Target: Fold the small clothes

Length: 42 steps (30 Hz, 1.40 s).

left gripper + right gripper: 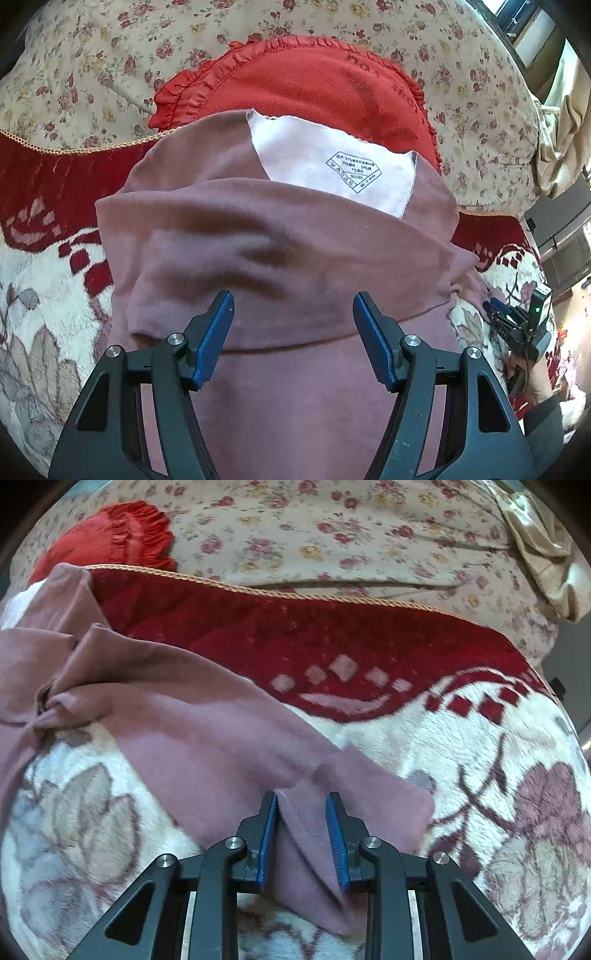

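Fleecy floral blanket [461, 738] underneath, right gripper [301, 838] pinching the mauve top's sleeve [229, 738] to fold it in, left gripper [293, 332] hovering open.

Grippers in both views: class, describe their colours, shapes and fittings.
The left gripper and right gripper match: black angular linkage arms with triangular cut-outs, round silver pivot pins, and flat blue ribbed pads. In the left view, the right gripper's body shows a small green light.

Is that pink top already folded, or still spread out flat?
Partly folded: the pink top has its body doubled over, baring the printed label, while one sleeve lies stretched out.
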Each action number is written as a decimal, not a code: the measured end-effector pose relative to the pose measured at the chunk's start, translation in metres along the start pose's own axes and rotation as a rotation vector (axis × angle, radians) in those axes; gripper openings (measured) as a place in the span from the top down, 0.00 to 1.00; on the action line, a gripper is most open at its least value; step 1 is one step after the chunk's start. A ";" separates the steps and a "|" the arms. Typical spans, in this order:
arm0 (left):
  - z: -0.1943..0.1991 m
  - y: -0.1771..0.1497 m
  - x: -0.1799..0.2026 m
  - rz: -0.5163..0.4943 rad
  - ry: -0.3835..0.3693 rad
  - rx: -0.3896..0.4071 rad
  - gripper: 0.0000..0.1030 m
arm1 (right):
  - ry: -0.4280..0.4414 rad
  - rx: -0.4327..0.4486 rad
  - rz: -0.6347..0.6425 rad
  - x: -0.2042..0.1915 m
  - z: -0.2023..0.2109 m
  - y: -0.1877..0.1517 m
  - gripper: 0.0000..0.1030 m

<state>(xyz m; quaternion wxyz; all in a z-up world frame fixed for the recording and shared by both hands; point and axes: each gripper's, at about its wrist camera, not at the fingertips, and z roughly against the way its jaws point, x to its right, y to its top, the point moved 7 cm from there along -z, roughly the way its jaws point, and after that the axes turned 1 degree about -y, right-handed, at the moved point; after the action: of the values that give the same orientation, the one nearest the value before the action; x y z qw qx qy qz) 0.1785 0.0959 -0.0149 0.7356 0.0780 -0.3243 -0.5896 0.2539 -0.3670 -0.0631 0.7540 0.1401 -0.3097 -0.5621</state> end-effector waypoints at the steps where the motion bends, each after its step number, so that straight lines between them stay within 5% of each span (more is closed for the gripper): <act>1: -0.001 -0.001 0.000 -0.003 0.006 -0.004 0.35 | -0.010 -0.009 0.012 -0.002 -0.002 0.000 0.75; 4: -0.003 -0.001 -0.002 -0.002 0.013 -0.006 0.35 | -0.050 -0.019 0.050 -0.006 -0.004 -0.001 0.75; 6: -0.003 0.000 -0.003 -0.002 0.018 0.001 0.35 | -0.050 -0.019 -0.005 0.002 -0.004 0.001 0.94; 10: 0.001 0.002 0.008 -0.024 -0.033 0.025 0.35 | -0.035 0.013 -0.135 0.023 0.011 0.002 0.95; 16: -0.019 -0.002 0.081 0.009 -0.435 -0.089 0.35 | 0.182 0.199 -0.246 0.008 0.072 0.020 0.95; 20: -0.044 -0.023 0.117 0.068 -0.586 -0.254 0.35 | 0.285 0.279 -0.146 -0.057 0.106 0.041 0.95; 25: -0.052 -0.038 0.124 0.072 -0.606 -0.274 0.32 | 0.388 0.313 -0.072 -0.126 0.127 0.055 0.95; 30: -0.072 -0.058 0.125 0.150 -0.618 -0.382 0.28 | 0.497 0.210 0.076 -0.194 0.113 0.036 0.95; 35: -0.078 -0.066 0.135 0.187 -0.656 -0.444 0.26 | 0.597 0.150 0.147 -0.219 0.108 0.019 0.95; 42: -0.092 -0.071 0.158 0.160 -0.644 -0.461 0.25 | 0.614 0.174 0.263 -0.240 0.124 0.008 0.95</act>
<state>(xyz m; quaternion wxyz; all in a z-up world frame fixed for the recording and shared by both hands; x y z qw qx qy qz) 0.1879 -0.0948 -0.0604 0.6382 -0.3031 -0.4026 -0.5821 0.1403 -0.1231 -0.0375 0.8633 0.3252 -0.1305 -0.3632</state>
